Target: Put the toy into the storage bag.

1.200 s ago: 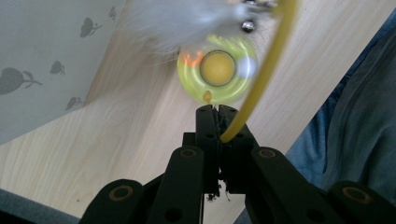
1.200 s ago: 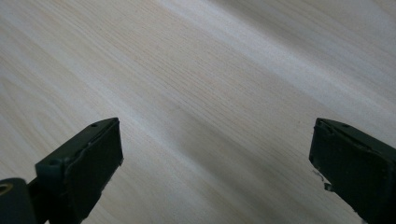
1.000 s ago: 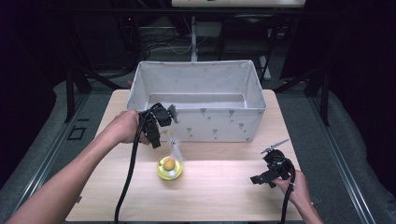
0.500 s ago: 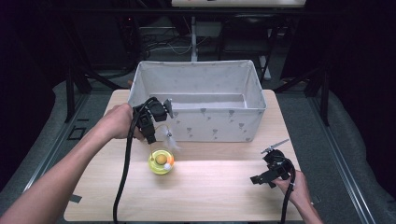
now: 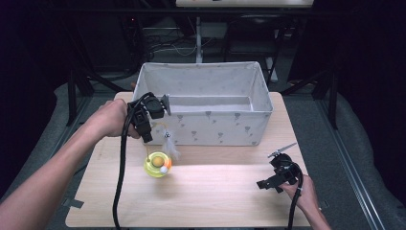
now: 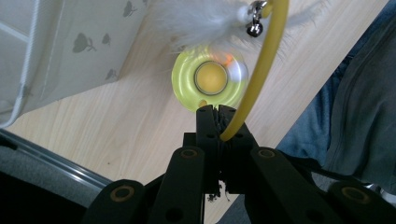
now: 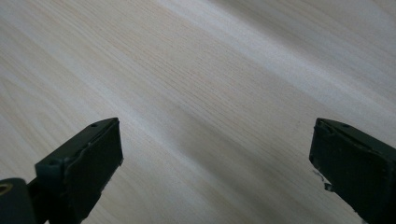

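Toy (image 5: 158, 164), yellow disc w/ ball + feather on a springy yellow stalk, now hangs lifted off the counter (image 5: 215, 191) near its left edge vs 1 s ago, left claw (image 5: 146, 136) clamped tight on the stalk, fabric bin (image 5: 258, 120) just beside, prob. headed in there; right claw (image 5: 280, 155) gaping wide w/ nothing, by right edge.

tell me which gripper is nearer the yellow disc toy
Left. The left gripper hangs just above and left of the yellow disc toy, clamped on its yellow wand. The right gripper sits open, far off near the table's right edge.
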`<control>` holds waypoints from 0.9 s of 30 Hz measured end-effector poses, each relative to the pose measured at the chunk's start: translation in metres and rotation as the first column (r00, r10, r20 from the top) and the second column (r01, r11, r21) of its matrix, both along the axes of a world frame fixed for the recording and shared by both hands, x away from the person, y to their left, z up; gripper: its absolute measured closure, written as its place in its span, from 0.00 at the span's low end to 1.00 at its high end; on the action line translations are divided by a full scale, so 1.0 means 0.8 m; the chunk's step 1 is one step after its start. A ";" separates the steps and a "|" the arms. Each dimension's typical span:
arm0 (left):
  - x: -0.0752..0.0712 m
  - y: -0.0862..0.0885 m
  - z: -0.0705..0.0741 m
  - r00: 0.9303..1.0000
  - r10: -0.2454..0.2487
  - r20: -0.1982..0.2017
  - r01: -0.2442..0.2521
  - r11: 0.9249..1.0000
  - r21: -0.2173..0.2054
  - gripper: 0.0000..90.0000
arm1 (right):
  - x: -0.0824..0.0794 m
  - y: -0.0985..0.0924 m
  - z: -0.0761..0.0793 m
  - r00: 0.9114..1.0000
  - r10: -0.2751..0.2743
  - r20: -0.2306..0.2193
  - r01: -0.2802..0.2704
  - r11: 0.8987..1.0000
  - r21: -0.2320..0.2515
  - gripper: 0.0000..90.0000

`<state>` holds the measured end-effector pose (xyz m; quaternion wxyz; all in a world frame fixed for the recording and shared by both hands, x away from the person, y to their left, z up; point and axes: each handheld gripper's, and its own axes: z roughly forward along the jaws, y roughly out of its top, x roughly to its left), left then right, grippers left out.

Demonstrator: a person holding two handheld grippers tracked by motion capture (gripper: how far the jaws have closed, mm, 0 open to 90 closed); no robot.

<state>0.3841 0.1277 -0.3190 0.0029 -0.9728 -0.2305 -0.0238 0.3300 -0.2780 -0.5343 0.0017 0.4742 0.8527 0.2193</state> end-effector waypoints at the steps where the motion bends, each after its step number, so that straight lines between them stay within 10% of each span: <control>1: 0.000 0.001 0.003 1.000 0.001 0.007 -0.001 1.000 0.002 0.97 | 0.000 0.000 0.000 1.000 -0.003 0.002 0.003 1.000 -0.007 0.03; 27: 0.002 0.018 0.059 0.997 0.043 0.065 -0.045 0.999 0.027 0.97 | 0.000 0.000 0.000 1.000 0.002 0.004 -0.002 1.000 -0.017 0.03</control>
